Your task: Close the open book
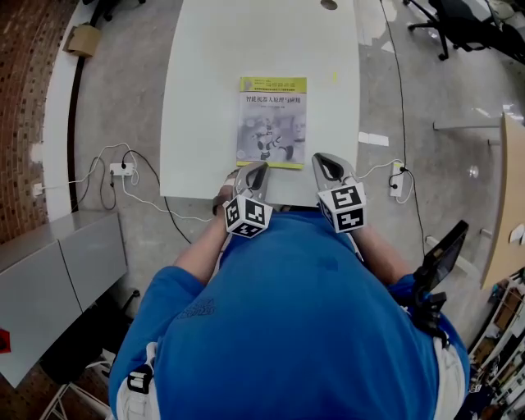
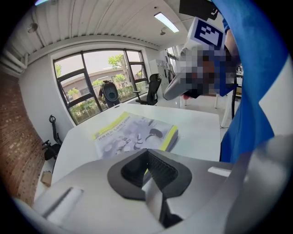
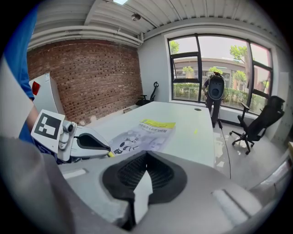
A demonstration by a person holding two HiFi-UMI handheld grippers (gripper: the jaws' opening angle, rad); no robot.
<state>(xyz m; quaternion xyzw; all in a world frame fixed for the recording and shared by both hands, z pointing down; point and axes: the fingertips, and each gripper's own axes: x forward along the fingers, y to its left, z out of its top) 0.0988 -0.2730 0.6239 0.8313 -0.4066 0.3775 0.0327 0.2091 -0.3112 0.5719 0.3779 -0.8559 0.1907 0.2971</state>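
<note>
On the far left I see a brick wall (image 1: 20, 98) and a grey cabinet (image 1: 57, 271). A white plug box (image 1: 121, 169) lies on the floor with wires running from it.

Next comes the white table (image 1: 205, 98). My left claw (image 1: 256, 174) hangs over its near edge, close to the near left corner of the book (image 1: 271, 121). This claw is clenched tight and has nothing in it.

The book lies flat in the middle of the table, near the edge by me. It is closed, with the front cover facing up. The cover is grey with a yellow strip at the far end and a thin yellow strip at the near end.

My right claw (image 1: 328, 168) is just past the book's near right corner. Its two tips meet as well, and it holds nothing.

Below both claws is a blue shirt (image 1: 303, 328). Far off to the right, a black chair (image 1: 459, 20) stands on the floor.
</note>
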